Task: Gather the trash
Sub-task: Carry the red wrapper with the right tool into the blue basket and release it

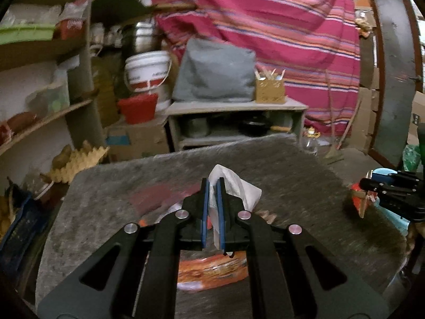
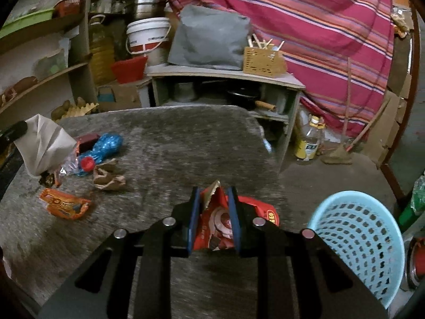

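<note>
My left gripper (image 1: 212, 183) is shut on a crumpled white tissue (image 1: 233, 186), held above the grey table (image 1: 292, 175); the same tissue (image 2: 45, 146) shows at the left edge of the right wrist view. My right gripper (image 2: 214, 191) is shut on a red snack wrapper (image 2: 216, 220), near the table's right edge and beside a light blue perforated basket (image 2: 358, 242). On the table lie an orange wrapper (image 2: 65, 206), a blue foil wrapper with a red cap (image 2: 102, 148), a dark red packet (image 2: 86, 141) and crumpled brown paper (image 2: 107, 176). The right gripper (image 1: 365, 186) shows at the right of the left wrist view.
A low grey cabinet (image 2: 225, 75) with a grey bag and a wicker holder stands behind the table. Shelves (image 1: 39, 122), a white bucket (image 1: 147, 69) and a red tub are on the left. A bottle (image 2: 309, 143) and broom stand on the floor at right, before a striped cloth.
</note>
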A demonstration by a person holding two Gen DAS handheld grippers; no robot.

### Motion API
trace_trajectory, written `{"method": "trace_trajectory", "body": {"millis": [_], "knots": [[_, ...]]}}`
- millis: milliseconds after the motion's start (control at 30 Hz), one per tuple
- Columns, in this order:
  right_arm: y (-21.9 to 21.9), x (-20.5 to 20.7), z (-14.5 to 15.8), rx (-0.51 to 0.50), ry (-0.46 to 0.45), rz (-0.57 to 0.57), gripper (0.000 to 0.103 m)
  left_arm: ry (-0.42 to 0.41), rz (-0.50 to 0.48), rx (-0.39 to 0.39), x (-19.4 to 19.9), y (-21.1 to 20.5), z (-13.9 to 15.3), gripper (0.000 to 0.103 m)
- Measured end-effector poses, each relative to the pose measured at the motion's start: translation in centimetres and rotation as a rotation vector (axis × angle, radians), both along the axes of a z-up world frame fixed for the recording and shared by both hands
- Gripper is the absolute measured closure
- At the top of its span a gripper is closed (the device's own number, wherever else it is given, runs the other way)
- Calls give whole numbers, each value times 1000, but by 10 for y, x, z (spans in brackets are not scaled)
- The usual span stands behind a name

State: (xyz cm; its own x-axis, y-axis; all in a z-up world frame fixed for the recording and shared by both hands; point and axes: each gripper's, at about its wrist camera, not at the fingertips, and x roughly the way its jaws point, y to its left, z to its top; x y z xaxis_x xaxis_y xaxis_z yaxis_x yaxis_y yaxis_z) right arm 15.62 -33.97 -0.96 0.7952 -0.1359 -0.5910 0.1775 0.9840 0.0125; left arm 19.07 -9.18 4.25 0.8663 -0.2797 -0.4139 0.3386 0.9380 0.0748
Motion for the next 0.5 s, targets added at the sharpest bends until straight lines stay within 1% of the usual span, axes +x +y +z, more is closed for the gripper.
{"method": "trace_trajectory", "body": {"millis": [100, 233, 367, 500], "knots": [[-18, -9, 2, -5, -1, -28, 81, -19, -49, -1, -9, -25, 4, 98], [-46, -24, 3, 7, -9, -74, 81, -9, -103, -1, -14, -56, 5, 98], [-81, -43, 4, 22, -18, -131, 81, -11, -169, 12, -25, -96, 4, 98], [-122, -63, 1, 50, -19, -197, 81, -5, -235, 2, -35, -138, 3, 98]]}}
